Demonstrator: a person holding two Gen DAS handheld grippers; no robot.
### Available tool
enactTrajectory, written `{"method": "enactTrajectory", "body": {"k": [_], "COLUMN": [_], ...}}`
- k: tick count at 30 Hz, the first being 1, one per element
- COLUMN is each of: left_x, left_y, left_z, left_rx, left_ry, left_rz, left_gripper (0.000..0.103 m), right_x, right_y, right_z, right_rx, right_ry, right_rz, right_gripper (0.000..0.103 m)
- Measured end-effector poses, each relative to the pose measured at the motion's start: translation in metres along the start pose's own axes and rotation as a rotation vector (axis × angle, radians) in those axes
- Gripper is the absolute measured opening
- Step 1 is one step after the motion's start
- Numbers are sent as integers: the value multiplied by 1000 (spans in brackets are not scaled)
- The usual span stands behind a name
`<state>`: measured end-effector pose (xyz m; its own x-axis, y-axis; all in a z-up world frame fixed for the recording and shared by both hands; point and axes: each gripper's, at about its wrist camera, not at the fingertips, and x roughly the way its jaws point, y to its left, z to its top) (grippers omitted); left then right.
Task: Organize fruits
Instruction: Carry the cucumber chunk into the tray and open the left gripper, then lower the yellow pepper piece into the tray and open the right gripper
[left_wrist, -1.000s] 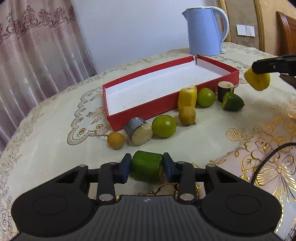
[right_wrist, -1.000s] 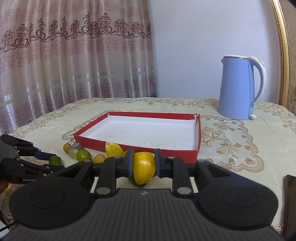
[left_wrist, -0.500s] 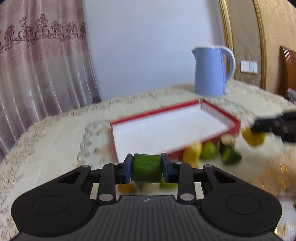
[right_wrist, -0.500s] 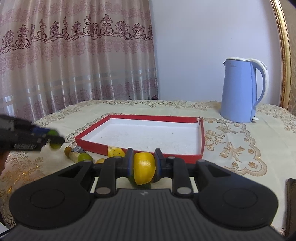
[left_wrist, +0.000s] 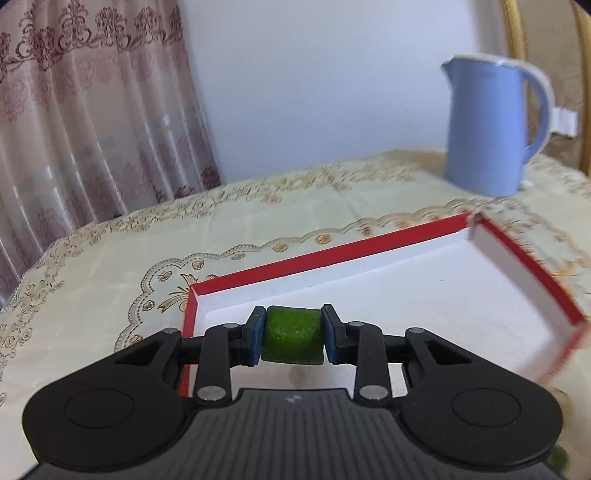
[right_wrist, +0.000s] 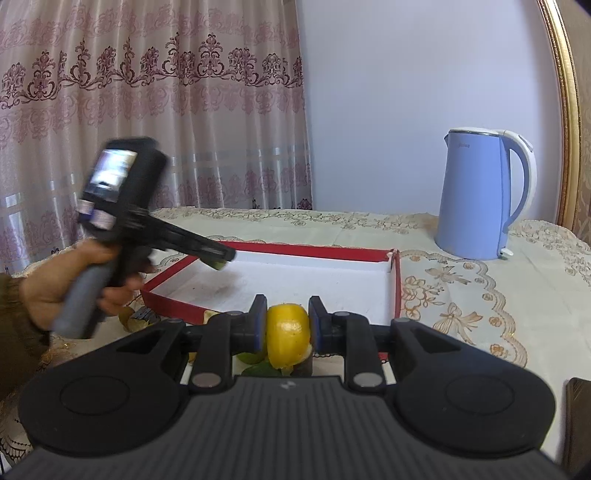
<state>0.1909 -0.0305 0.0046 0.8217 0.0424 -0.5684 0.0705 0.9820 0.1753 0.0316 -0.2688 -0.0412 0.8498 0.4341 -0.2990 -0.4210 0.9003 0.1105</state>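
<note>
Your left tool (left_wrist: 293, 335) is pinching a green piece (left_wrist: 291, 335) between its blue pads. The piece hangs over the near left corner of the red box (left_wrist: 325, 254), above the white bottom and not touching it. To do this step well, I think you should bring the piece down low, close to the bottom, before you let go. It looks like a short, round chunk with a bumpy skin, so it may roll if it drops from high up. Set it on a flat end if you can, near the left wall, so there is room for more fruit.

The box is wide and flat with thin red walls and a smooth white inside. It sits on a surface (left_wrist: 110, 266) covered with a cream cloth with gold flower patterns.

Your right tool (right_wrist: 287, 329) is pressed tight on a yellow piece (right_wrist: 288, 332), which looks smooth and shiny. It hangs in front of the box, above more fruit on the cloth. Wait there until the left hand (right_wrist: 55, 291) is out of the way, then bring the yellow piece over the wall
</note>
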Motion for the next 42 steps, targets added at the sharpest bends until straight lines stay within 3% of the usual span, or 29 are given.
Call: {"method": "enactTrajectory", "body": {"k": [5,10,12,14,17,34,42], "left_x": [34,39,37,34,26,-9,-21], "left_y": [2,0,-2,-2,-2,15,28], "left_z": [3,5,7,8,10,-11,-18], "left_rx": [-30,-35,-24,-25,-26,-76,-107], "left_ry": [62,74,69,62,37,69,69], "left_rz": [38,74,97,99,96,167,184], "left_gripper": [31,32,38,61,71,76,82], "right_x": [7,17,22,26,32,92,147], "right_y": [-5,-9,-9,-11,-14,-37,-51], "right_z": [2,4,5,6,10,37,48], "right_rx": [-1,1,1,3,6,5,11], "right_ry": [4,7,10,11,10,70,165], "right_rz": [-4,1,4,5,3,-32,-70], "right_gripper": [23,23,23,23,23,23,23]}}
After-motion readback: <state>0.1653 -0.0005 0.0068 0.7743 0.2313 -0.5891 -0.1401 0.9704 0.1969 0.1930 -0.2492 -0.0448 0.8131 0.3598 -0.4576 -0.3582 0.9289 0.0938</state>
